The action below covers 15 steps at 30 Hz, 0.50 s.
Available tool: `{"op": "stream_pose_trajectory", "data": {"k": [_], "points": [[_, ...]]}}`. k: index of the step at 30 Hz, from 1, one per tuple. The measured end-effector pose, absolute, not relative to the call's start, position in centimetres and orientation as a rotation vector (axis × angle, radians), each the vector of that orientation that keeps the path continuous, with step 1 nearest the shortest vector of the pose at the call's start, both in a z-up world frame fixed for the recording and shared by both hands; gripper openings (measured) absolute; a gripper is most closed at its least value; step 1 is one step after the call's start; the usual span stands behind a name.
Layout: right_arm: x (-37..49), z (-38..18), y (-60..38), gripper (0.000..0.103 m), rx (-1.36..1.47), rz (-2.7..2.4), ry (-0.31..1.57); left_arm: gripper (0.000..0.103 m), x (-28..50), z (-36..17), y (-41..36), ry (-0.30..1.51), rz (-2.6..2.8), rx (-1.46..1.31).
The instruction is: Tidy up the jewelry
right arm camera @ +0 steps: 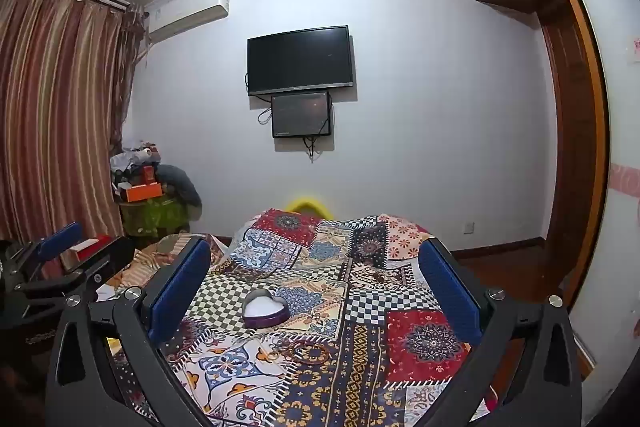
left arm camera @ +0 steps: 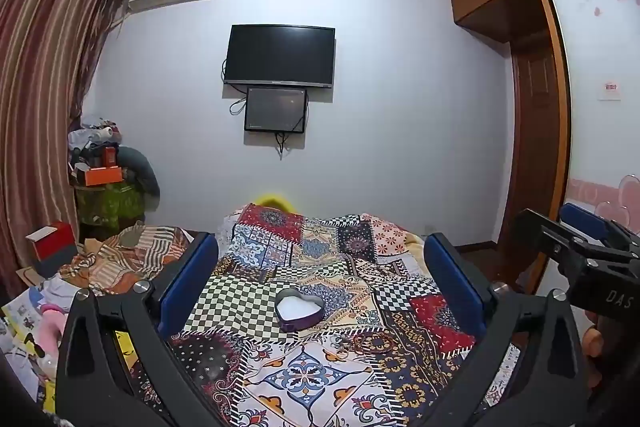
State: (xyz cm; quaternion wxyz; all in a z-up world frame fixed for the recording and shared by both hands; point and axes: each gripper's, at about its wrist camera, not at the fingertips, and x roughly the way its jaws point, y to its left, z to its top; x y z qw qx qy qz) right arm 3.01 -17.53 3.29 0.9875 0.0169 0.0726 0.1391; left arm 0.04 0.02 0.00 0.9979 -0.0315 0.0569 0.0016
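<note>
While both the left gripper (left arm camera: 320, 275) and right gripper (right arm camera: 316, 275) hover with jaws fully spread and empty, the heart-shaped box (left arm camera: 299, 308) sits open on the patchwork bedspread (left arm camera: 420, 291), apparently unfilled. Bracelets (right arm camera: 306, 350) lie loose just nearer the cameras. Judged so, organizing has not begun.

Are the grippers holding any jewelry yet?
No. The left gripper and right gripper are both open and empty; the bracelets lie on the bedspread.
</note>
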Motion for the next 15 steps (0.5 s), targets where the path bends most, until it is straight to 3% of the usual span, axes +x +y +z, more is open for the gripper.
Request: {"op": "stream_pose_trajectory", "data": {"k": [15], "points": [[3.5,2.5,-17.4,0.103,0.046,0.293,0.169,0.103,0.5,-1.0,0.5,0.129,0.013,-0.081]]}}
